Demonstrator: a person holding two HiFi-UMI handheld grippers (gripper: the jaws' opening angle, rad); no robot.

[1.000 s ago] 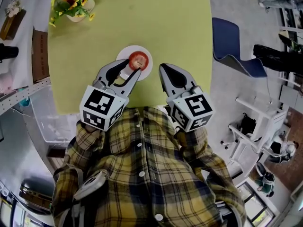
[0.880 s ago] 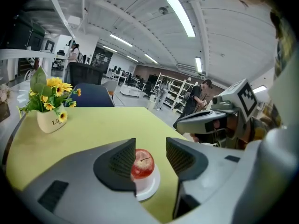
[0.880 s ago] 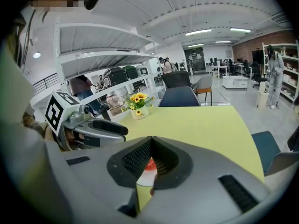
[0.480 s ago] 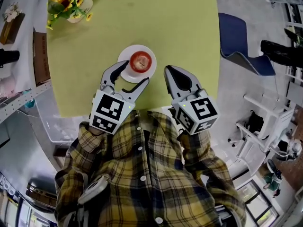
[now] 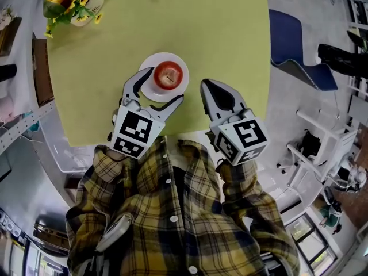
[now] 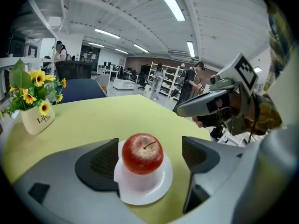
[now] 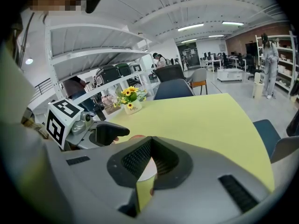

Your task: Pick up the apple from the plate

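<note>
Left gripper view showed the left gripper (image 6: 149, 158) spread wide, jaws having just been opening, straddling the apple (image 6: 142, 153) on its plate (image 6: 154, 192), pads (image 6: 100, 164) seemingly not yet touching; right gripper (image 7: 150, 146) sat pinched together, idle; best to settle both pads at the apple's widest girth, squeeze gently, then lift straight

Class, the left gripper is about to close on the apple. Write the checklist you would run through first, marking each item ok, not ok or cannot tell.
1. Apple rests upright on the plate: ok.
2. Left gripper jaws stand wider than the apple, having just been opening: ok.
3. Apple lies between those jaws: ok.
4. Apple centred between the pads: not ok, it sits nearer one pad.
5. Right gripper shut, empty, off to the plate's side: ok.
6. Sunflower vase well away from the plate: ok.
</note>
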